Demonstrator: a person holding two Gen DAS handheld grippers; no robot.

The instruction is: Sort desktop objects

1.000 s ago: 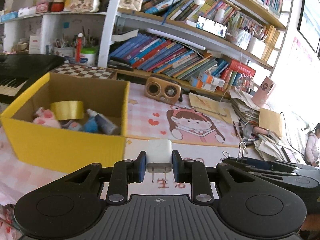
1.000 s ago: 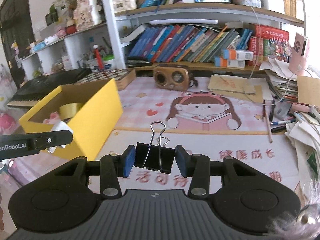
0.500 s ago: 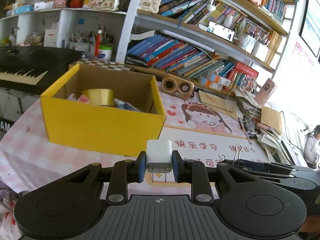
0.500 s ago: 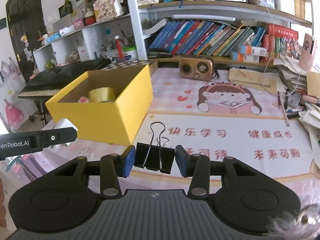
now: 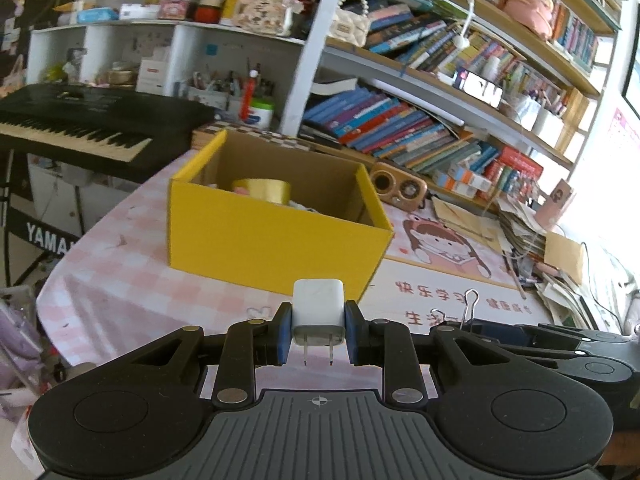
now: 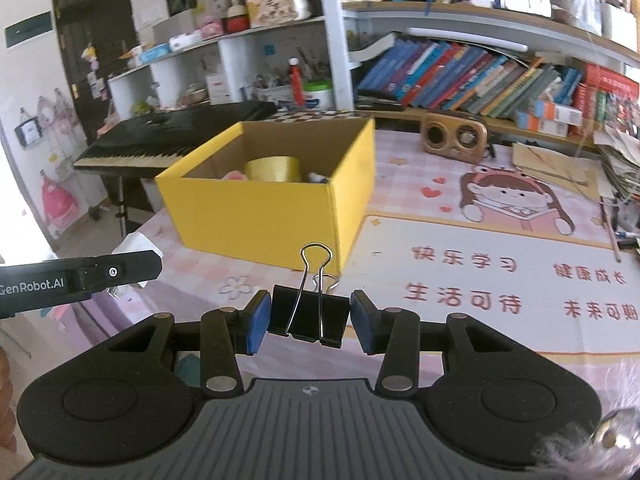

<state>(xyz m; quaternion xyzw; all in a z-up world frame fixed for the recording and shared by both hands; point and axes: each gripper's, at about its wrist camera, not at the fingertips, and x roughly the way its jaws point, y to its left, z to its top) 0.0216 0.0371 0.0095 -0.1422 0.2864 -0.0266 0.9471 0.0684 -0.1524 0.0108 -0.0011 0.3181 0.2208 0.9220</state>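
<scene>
Holding a white charger plug (image 5: 319,306), the left hand-held gripper (image 5: 318,334) is clenched on its sides w/ blue pads, prongs pointing back toward the camera. Right hand-held gripper (image 6: 307,317) carries a black binder clip (image 6: 309,314) btwn its pads; the right pad looks a hair off the clip's edge, so hard to say how firm the grip is, but the clip sits lifted off the surface, wire handles sticking up.

Key relation: yellow box (image 5: 272,240) lies straight ahead of & lower than both grippers, open top facing up, on the pink checked surface (image 5: 120,292). In the left view the box's near wall is just beyond the plug; in the right view the box is ahead & a bit to the left, near corner closest to the clip. Left gripper also shows at the left edge of the right view (image 6: 132,268), roughly level w/ the box's near wall, so the left hand looks the nearer one to the opening. Box's long axis runs away from the cameras toward the shelves.

Inside the box: a roll of yellow tape (image 6: 272,168) plus small bits I can't ID; room remains at the near end.

Judgement: both items are mid-carry, drop not yet done. Next move prob needs each gripper over the rim before letting go, left first; two grippers crowding one opening could bump.
</scene>
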